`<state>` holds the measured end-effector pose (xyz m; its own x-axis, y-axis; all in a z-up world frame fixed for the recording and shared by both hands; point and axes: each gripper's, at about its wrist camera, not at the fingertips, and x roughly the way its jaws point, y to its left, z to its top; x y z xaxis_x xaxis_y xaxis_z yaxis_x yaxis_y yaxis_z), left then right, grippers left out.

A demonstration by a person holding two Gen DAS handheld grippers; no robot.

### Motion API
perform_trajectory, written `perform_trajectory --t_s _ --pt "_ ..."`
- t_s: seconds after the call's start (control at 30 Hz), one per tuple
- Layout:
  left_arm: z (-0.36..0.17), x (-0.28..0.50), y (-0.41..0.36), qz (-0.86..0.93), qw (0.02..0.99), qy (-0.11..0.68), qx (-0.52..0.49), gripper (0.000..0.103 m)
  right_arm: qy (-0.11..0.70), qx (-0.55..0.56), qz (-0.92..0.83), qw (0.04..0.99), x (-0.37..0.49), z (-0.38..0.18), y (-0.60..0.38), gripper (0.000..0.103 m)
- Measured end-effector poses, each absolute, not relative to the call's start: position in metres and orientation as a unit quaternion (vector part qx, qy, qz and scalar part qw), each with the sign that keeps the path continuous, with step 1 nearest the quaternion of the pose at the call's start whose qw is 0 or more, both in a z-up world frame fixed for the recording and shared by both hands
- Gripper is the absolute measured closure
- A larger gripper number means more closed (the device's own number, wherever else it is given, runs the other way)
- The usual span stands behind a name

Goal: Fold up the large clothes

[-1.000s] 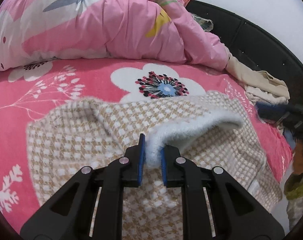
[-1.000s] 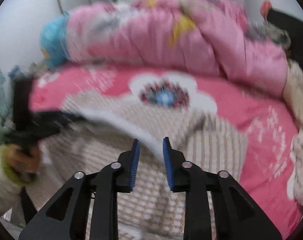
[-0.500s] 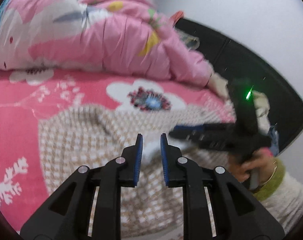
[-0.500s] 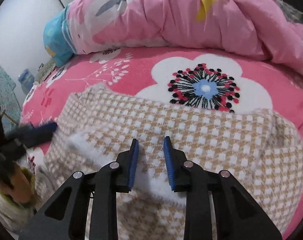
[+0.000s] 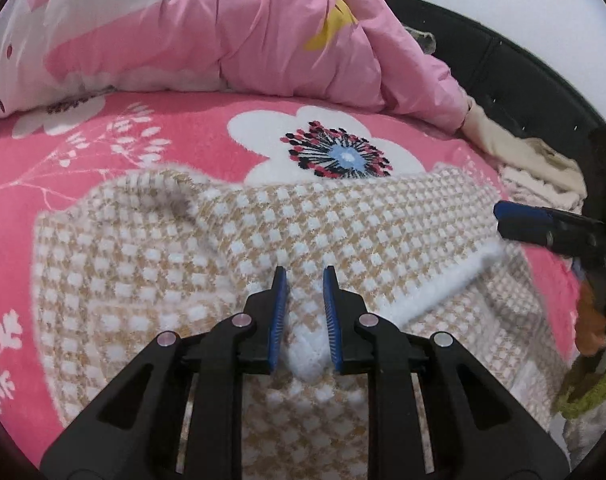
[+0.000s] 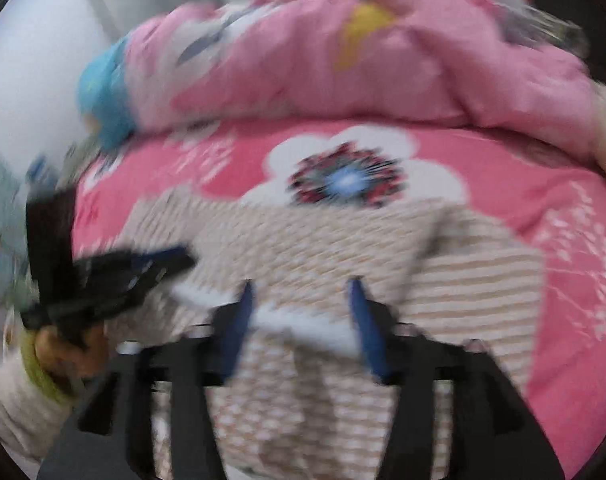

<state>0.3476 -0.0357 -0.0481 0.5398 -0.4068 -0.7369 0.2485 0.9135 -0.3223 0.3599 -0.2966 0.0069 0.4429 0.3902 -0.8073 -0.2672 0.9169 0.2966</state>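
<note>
A pink bedspread [image 5: 191,148] printed with a big white flower [image 5: 335,156] is covering the bed. Beyond the flower, a rumpled pink duvet [image 5: 263,40] is lying heaped across the far side. To the flower's right, some cream clothes [image 5: 535,164] are sitting in a pile against a black headboard [image 5: 523,76]. Nothing is lying on top of the garment.

A tan-and-white checked garment [image 5: 151,260] is lying spread on the bedspread, just nearer than the flower, its far edge touching the petals. It is looking fuzzy and thick, with a white fleecy lining showing along a turned-over edge. One layer is folded over another, and a soft wrinkle is rising toward its far left corner.

The left gripper [image 5: 305,280] is sitting at the garment's near edge, its blue-padded jaws closed on a bunch of the white lining. The right gripper [image 6: 299,292] is hovering over the near edge too, jaws standing wide apart with the white edge lying between them, not pinched. In the left view it is entering from the right, its tip touching the folded corner.

The right view is heavily blurred, so the check pattern is smearing into stripes there. The garment's near edge is running out of frame below both grippers.
</note>
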Motion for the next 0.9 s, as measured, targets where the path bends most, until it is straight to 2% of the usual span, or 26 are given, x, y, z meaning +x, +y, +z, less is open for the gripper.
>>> perform_trajectory --t_s 0.13,0.2,0.27,0.3,0.33,0.4,0.5,0.57,0.6,0.67,0.77,0.9 --pt "-0.051 0.346 -0.028 -0.195 0.871 0.438 -0.109 0.085 0.545 0.117 0.155 0.816 0.381 -0.029 -0.317 0.046" --pt "-0.052 0.344 -0.028 -0.198 0.873 0.432 -0.112 0.085 0.539 0.115 0.157 0.819 0.379 -0.034 -0.315 0.048" --pt "-0.053 0.342 -0.026 -0.199 0.874 0.428 -0.114 0.085 0.531 0.115 0.176 0.821 0.377 -0.029 -0.31 0.076" --pt "-0.052 0.341 -0.026 -0.197 0.875 0.427 -0.113 0.085 0.525 0.101 0.177 0.826 0.374 -0.024 -0.305 0.079" --pt "-0.052 0.341 -0.027 -0.197 0.875 0.427 -0.113 0.085 0.517 0.078 0.174 0.835 0.372 -0.019 -0.299 0.088" --pt "-0.052 0.34 -0.027 -0.195 0.877 0.425 -0.111 0.085 0.5 0.033 0.168 0.849 0.366 -0.007 -0.288 0.09" --pt "-0.052 0.34 -0.029 -0.196 0.877 0.424 -0.113 0.085 0.499 0.009 0.157 0.852 0.366 -0.006 -0.287 0.091" --pt "-0.052 0.339 -0.028 -0.196 0.877 0.424 -0.115 0.085 0.523 0.003 0.142 0.841 0.37 -0.027 -0.288 0.091" --pt "-0.052 0.338 -0.029 -0.196 0.877 0.424 -0.114 0.085 0.531 -0.006 0.138 0.836 0.371 -0.035 -0.288 0.088" --pt "-0.052 0.338 -0.03 -0.196 0.877 0.425 -0.11 0.085 0.532 -0.007 0.125 0.838 0.371 -0.038 -0.293 0.071" --pt "-0.051 0.339 -0.028 -0.196 0.877 0.425 -0.112 0.085 0.52 0.007 0.106 0.848 0.368 -0.01 -0.299 0.066" --pt "-0.051 0.338 -0.029 -0.196 0.878 0.422 -0.114 0.085 0.458 -0.032 0.123 0.88 0.366 0.03 -0.273 0.065"
